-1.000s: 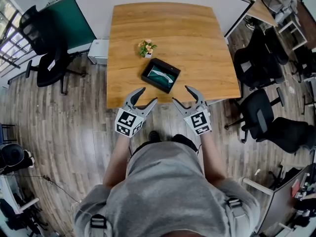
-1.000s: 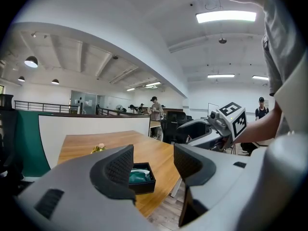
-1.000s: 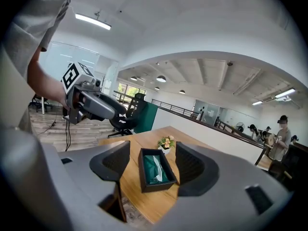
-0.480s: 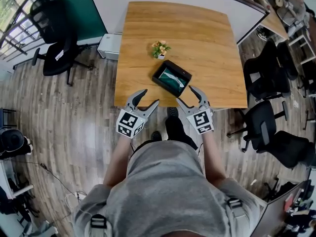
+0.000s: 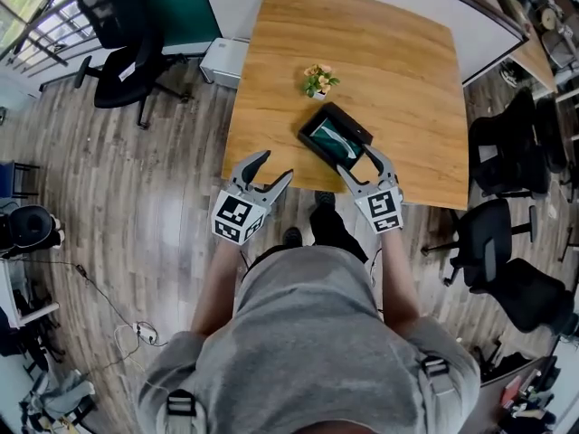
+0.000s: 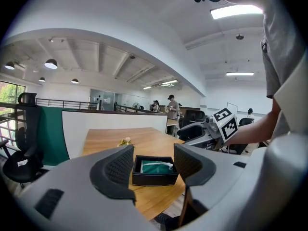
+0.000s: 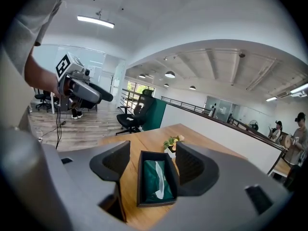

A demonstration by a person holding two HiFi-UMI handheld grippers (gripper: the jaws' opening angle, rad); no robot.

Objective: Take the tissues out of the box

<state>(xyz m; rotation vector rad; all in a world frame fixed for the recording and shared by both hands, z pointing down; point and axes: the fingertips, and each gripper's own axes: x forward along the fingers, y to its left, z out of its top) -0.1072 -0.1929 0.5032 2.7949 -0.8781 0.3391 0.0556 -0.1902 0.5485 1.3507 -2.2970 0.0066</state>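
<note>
A black open-topped box (image 5: pixel 358 140) lies near the front edge of the wooden table (image 5: pixel 271 80), with a green tissue pack (image 5: pixel 333 137) inside and a white tissue showing at its slot. My right gripper (image 5: pixel 359 163) is open just short of the box's near corner, with nothing between its fingers. My left gripper (image 5: pixel 271 166) is open too, at the table's front edge, left of the box. In the left gripper view the box (image 6: pixel 155 176) sits ahead between the jaws of that gripper (image 6: pixel 153 163). In the right gripper view the box (image 7: pixel 142 179) lies close ahead of that gripper (image 7: pixel 151 162).
A small potted plant (image 5: pixel 317 80) stands on the table just beyond the box. Black office chairs stand to the left (image 5: pixel 127 52) and right (image 5: pixel 498 242) of the table. A white partition (image 5: pixel 470 25) runs behind it. The person's feet (image 5: pixel 326 224) are on the wooden floor.
Both grippers have come forward to the table's front edge. The right one has closed in on the box's near corner. Both stay open with nothing in them.
</note>
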